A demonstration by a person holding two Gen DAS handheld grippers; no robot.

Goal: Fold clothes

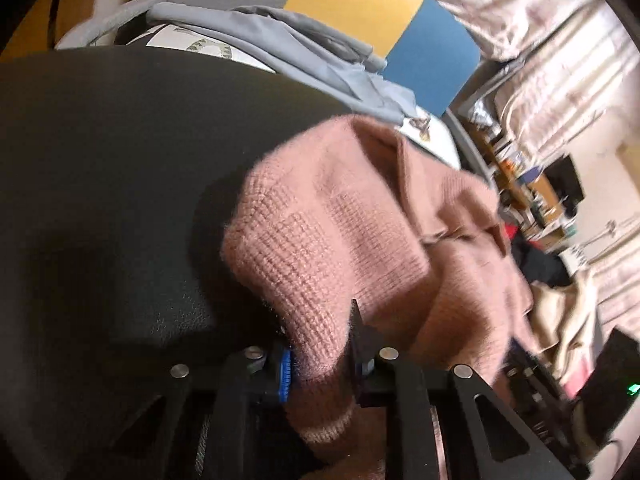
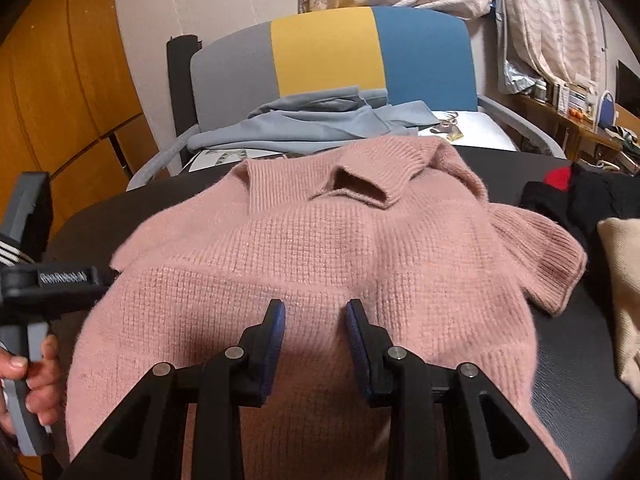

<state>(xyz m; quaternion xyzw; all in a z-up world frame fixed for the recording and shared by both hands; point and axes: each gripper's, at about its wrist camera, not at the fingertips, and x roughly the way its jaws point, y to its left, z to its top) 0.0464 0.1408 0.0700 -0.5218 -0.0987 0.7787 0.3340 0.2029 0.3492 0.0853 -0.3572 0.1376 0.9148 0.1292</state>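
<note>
Warm dim indoor light. Left wrist view motion-blurred at right, dark shadow on black table (image 1: 120, 168). Right wrist view sharper. Fisheye bending, black corners.

Left gripper (image 1: 320, 344) angled down, jaws clamped on knit fabric, right gripper (image 2: 315, 320) angled down, jaws parted, a hand (image 2: 30, 384) gripping a grey handle

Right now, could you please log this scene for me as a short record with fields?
garment: pink knit sweater, collar away from the camera, spread on the black table
left gripper: shut on a fold of the sweater's edge
right gripper: open, fingers resting on the sweater
behind: grey-blue garment on a chair
beside: black clothing, beige cloth
</note>
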